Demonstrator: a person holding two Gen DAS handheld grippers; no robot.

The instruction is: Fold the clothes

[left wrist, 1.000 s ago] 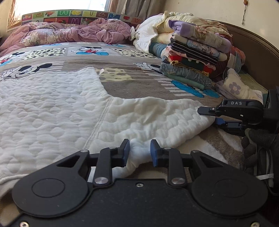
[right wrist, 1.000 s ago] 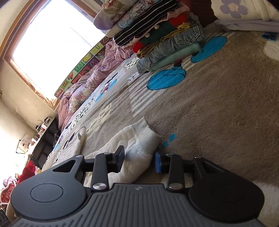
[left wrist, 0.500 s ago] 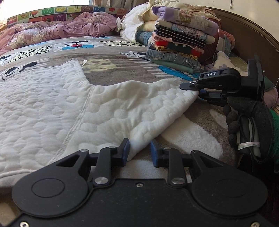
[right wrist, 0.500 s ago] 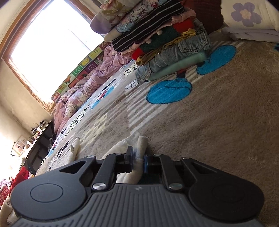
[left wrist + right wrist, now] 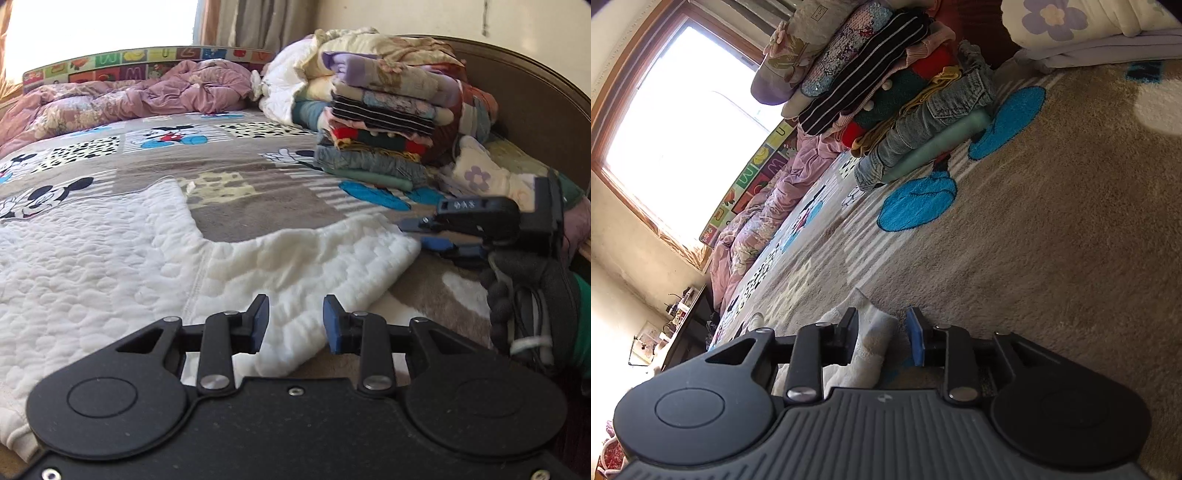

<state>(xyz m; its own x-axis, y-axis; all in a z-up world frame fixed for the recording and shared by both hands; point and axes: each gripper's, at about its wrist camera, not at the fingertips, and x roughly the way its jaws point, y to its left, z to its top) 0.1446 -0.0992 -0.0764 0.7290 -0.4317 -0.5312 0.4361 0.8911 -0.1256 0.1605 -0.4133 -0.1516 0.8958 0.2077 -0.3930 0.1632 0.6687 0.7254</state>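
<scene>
A white quilted garment (image 5: 92,258) lies spread on the cartoon-print blanket (image 5: 258,206), one sleeve (image 5: 314,258) reaching right. My left gripper (image 5: 295,325) hovers at the sleeve's near edge. Its jaws are opening, with cloth between the pads but not pinched. In the left wrist view my right gripper (image 5: 412,232), held by a gloved hand (image 5: 528,288), sits at the sleeve's end. In the right wrist view my right gripper (image 5: 882,334) is opening too. The cuff (image 5: 875,354) lies loose between its jaws, against the left pad and apart from the blue one.
A tall stack of folded clothes (image 5: 380,122) stands on the bed ahead, also in the right wrist view as the stack (image 5: 886,92). A crumpled pink duvet (image 5: 129,96) lies at the far side. A flower-print pillow (image 5: 480,173) rests by the brown headboard (image 5: 524,92).
My right gripper closed on the cuff half a second ago and has now parted its jaws. The left gripper's jaws have widened and it has lifted slightly. The sleeve lies flat.
</scene>
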